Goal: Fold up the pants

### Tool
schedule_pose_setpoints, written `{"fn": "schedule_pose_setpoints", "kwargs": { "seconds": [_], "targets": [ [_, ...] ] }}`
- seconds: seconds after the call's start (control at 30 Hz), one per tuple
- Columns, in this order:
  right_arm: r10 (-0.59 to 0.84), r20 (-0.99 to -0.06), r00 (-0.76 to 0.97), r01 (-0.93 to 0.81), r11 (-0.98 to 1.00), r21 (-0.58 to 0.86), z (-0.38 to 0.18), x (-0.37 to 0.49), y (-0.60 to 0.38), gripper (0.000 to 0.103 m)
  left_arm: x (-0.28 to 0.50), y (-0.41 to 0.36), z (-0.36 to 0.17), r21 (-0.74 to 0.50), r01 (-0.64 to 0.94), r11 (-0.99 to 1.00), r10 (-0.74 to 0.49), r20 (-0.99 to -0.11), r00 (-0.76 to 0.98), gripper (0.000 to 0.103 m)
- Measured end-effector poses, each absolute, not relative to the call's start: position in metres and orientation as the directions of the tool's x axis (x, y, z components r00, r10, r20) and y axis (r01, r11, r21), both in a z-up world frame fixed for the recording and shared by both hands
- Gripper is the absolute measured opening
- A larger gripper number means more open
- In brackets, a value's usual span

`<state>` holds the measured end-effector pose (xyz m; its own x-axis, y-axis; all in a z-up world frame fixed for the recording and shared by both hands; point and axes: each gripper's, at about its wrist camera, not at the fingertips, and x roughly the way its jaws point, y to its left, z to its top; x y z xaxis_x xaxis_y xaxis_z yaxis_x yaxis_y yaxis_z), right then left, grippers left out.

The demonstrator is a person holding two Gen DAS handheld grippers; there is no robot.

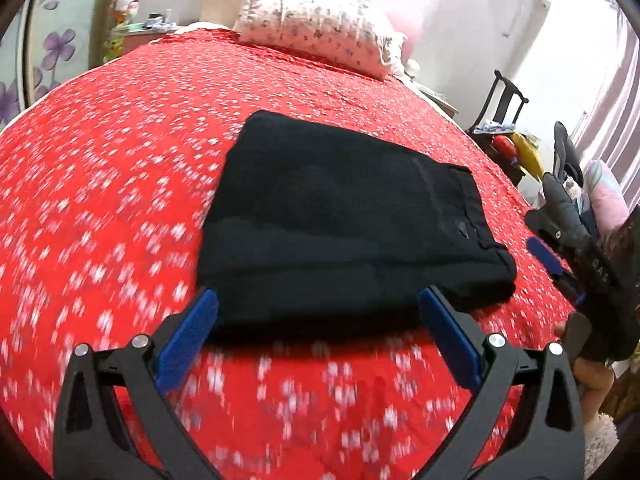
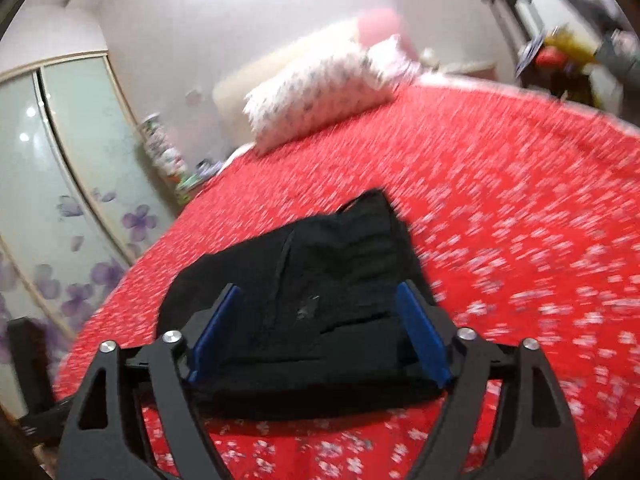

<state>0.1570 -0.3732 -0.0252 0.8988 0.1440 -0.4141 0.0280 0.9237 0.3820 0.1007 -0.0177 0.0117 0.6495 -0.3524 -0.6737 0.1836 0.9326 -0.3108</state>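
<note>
Red floral bedspread [image 1: 120,152] is covering the bed, pillow [image 1: 320,28] lying at the far end. Left gripper [image 1: 318,312] is hovering with fingers spread, holding nothing, at the near edge of the folded black pants [image 1: 340,220], which are lying flat mid-bed directly ahead. Right gripper [image 2: 318,308] is likewise spread and empty, over the bundle's right end. Long axis appears to run away from the left gripper; both look about equally near.
</note>
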Motion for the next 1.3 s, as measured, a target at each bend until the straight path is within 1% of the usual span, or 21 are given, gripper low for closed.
{"fn": "schedule_pose_setpoints", "kwargs": {
  "seconds": [0.07,0.1,0.13,0.17,0.33,0.4,0.47,0.53,0.63,0.7,0.73,0.8,0.83,0.9,1.0,1.17,1.3],
  "targets": [
    [0.065,-0.403,0.913,0.082,0.938,0.336,-0.023,0.145,-0.372,0.086,0.087,-0.018,0.009,-0.319,0.189,0.929,-0.365,-0.689,0.626,0.101],
    [0.041,-0.404,0.914,0.103,0.939,0.327,-0.024,0.138,-0.372,0.086,0.082,-0.019,0.007,-0.325,0.191,0.926,-0.372,-0.698,0.612,0.101],
    [0.035,-0.409,0.912,0.111,0.937,0.33,-0.025,0.133,-0.372,0.089,0.079,-0.019,0.005,-0.326,0.191,0.926,-0.373,-0.711,0.596,0.101],
    [0.029,-0.415,0.909,0.121,0.936,0.33,-0.027,0.13,-0.372,0.093,0.074,-0.02,0.002,-0.311,0.189,0.931,-0.362,-0.725,0.586,0.101],
    [0.017,-0.458,0.889,0.139,0.942,0.305,-0.037,0.104,-0.36,0.098,0.05,-0.027,-0.001,-0.173,0.208,0.963,-0.266,-0.745,0.612,0.101],
    [0.018,-0.456,0.89,0.135,0.944,0.301,-0.039,0.093,-0.355,0.102,0.042,-0.026,-0.005,-0.164,0.209,0.964,-0.259,-0.754,0.604,0.101],
    [0.034,-0.451,0.892,0.121,0.943,0.309,-0.042,0.084,-0.35,0.102,0.038,-0.025,-0.008,-0.172,0.207,0.963,-0.263,-0.768,0.584,0.101],
    [0.055,-0.461,0.886,0.097,0.949,0.3,-0.045,0.079,-0.343,0.102,0.036,-0.021,-0.008,-0.194,0.195,0.961,-0.273,-0.764,0.584,0.101],
    [0.032,-0.473,0.881,0.083,0.972,0.221,-0.048,0.072,-0.328,0.102,0.033,-0.01,-0.007,-0.254,0.162,0.953,-0.3,-0.752,0.587,0.101],
    [0.025,-0.471,0.882,0.069,0.981,0.181,-0.048,0.068,-0.319,0.102,0.034,-0.007,-0.008,-0.248,0.144,0.958,-0.284,-0.755,0.592,0.101],
    [0.023,-0.463,0.886,0.071,0.98,0.184,-0.048,0.064,-0.318,0.102,0.036,-0.005,-0.008,-0.244,0.136,0.96,-0.276,-0.755,0.595,0.101],
    [0.058,-0.43,0.901,0.054,0.968,0.245,-0.049,0.057,-0.32,0.102,0.038,-0.002,-0.008,-0.266,0.121,0.956,-0.284,-0.753,0.594,0.101],
    [0.074,-0.427,0.901,0.048,0.963,0.266,-0.048,0.057,-0.32,0.102,0.038,-0.001,-0.007,-0.269,0.123,0.955,-0.288,-0.748,0.598,0.101],
    [0.074,-0.427,0.901,0.039,0.968,0.249,-0.046,0.059,-0.317,0.102,0.04,0.0,-0.004,-0.251,0.122,0.96,-0.271,-0.734,0.622,0.101],
    [0.057,-0.419,0.906,0.033,0.978,0.204,-0.044,0.061,-0.314,0.102,0.046,0.002,-0.005,-0.233,0.101,0.967,-0.244,-0.745,0.62,0.101],
    [0.064,-0.429,0.901,0.037,0.974,0.222,-0.045,0.059,-0.314,0.102,0.046,0.007,-0.006,-0.234,0.102,0.967,-0.244,-0.736,0.632,0.101],
    [0.057,-0.468,0.882,0.043,0.978,0.202,-0.047,0.059,-0.31,0.102,0.041,0.004,-0.006,-0.204,0.126,0.971,-0.237,-0.741,0.629,0.101]
  ]
}}
